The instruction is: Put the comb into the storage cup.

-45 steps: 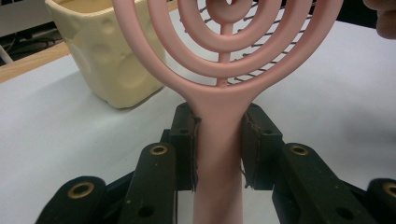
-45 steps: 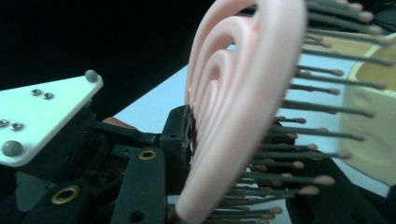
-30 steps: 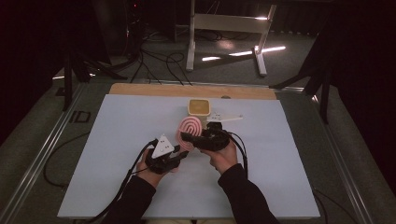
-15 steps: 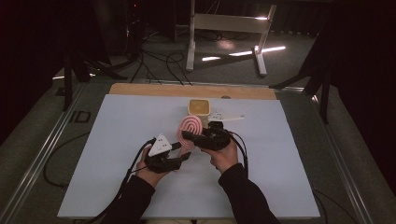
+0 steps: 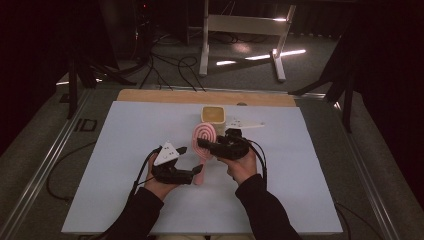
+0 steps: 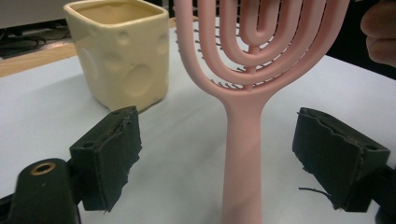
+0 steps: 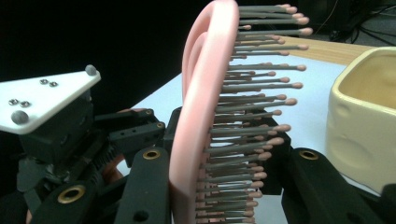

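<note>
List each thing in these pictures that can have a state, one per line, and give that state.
Pink hairbrush: held off the table, handle down.
Right gripper: shut on the brush head.
Left gripper: jaws just opened, apart either side of the handle.
Yellow cup: upright, looks empty.

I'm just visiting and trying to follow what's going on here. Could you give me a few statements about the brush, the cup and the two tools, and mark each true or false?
1. The right tool is clamped on the head of the pink hairbrush. True.
2. The left tool squeezes the brush handle. False: its jaws have just been opening and stand apart, with the handle between them and untouched.
3. The cream cup lies tipped on its side. False: it stands upright with its opening facing up.
4. The brush has long bristles with rounded tips. True.
5. The brush sits inside the cup. False: it is beside the cup, held up by the right tool.
</note>
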The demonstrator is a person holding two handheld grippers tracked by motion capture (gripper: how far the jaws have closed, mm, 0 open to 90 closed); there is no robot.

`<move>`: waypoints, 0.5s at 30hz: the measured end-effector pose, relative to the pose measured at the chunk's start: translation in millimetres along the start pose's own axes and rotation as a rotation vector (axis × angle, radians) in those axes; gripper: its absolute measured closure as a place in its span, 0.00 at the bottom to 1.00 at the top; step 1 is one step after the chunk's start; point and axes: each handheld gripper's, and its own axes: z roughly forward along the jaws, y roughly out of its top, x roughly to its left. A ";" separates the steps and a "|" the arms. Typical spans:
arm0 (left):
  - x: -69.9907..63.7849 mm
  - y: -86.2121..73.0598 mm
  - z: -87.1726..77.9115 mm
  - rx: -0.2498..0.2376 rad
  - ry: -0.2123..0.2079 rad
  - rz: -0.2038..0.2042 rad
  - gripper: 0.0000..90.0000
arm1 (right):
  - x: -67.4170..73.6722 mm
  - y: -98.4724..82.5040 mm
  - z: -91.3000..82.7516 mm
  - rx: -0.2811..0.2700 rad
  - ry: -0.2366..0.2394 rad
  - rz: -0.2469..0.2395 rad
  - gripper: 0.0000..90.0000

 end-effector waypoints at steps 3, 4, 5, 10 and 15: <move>0.8 1.1 -2.7 -0.001 0.010 0.001 0.17 | 0.2 0.3 -0.2 0.000 -0.003 -0.004 0.71; 0.8 1.1 -2.7 -0.001 0.010 0.001 0.17 | 0.2 0.3 -0.2 0.000 -0.003 -0.004 0.71; 1.7 2.1 -5.0 -0.004 0.018 0.001 0.17 | -0.4 0.7 -0.5 -0.003 -0.005 -0.004 0.71; 5.7 5.0 -14.8 -0.031 0.040 -0.011 0.17 | -1.3 2.1 -2.2 -0.008 -0.012 -0.005 0.71; 10.2 4.0 -26.0 -0.034 0.090 -0.001 0.17 | -1.3 3.9 -3.0 -0.015 -0.014 -0.003 0.71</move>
